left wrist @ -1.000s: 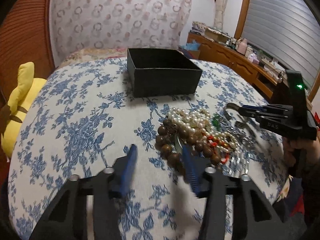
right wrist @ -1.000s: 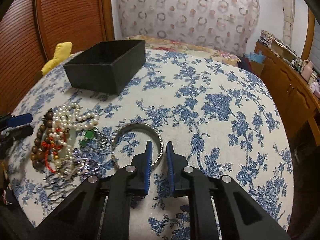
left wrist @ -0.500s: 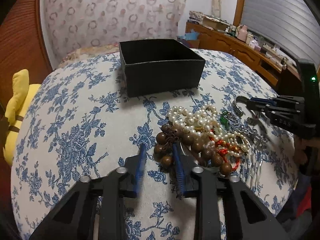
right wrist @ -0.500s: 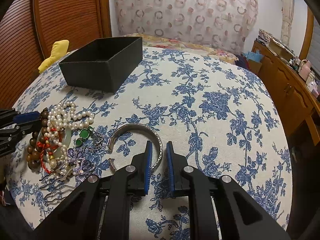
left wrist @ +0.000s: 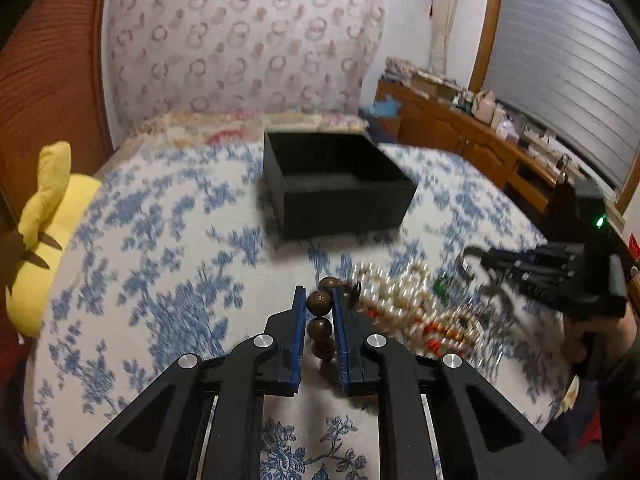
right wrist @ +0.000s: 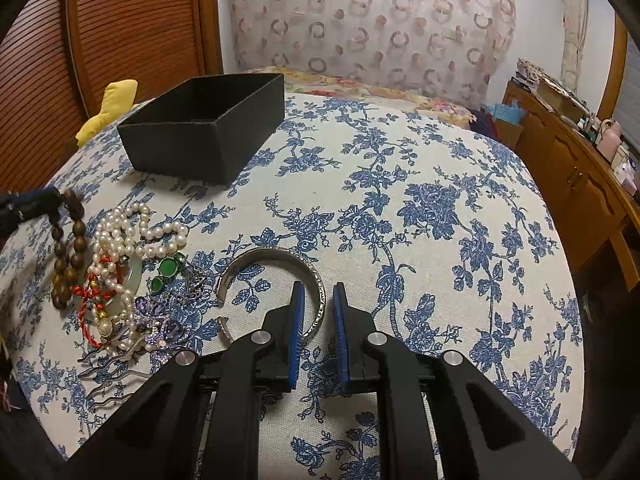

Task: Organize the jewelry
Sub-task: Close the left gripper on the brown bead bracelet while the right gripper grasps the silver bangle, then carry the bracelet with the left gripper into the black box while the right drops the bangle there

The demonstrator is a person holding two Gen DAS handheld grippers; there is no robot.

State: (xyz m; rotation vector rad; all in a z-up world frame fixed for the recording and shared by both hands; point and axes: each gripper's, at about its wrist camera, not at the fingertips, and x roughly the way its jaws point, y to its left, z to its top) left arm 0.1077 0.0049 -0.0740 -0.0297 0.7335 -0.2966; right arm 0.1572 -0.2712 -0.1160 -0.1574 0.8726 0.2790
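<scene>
Looks like someone's bedroom: bed (right wrist: pixel 360 80) behind, wooden dresser (right wrist: pixel 568 152) with clutter, yellow plush toy (left wrist: pixel 44 216), window blinds (left wrist: pixel 560 80).

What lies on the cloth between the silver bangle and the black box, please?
In the right wrist view, only bare flowered cloth lies between the silver bangle and the black box; the pearl necklace sits off to the left.

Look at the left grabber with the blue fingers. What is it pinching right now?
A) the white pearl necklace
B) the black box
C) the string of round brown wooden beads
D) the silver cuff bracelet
C: in the left wrist view the left grabber is closed on the string of round brown wooden beads, with a bead squeezed between its blue fingers.
</scene>
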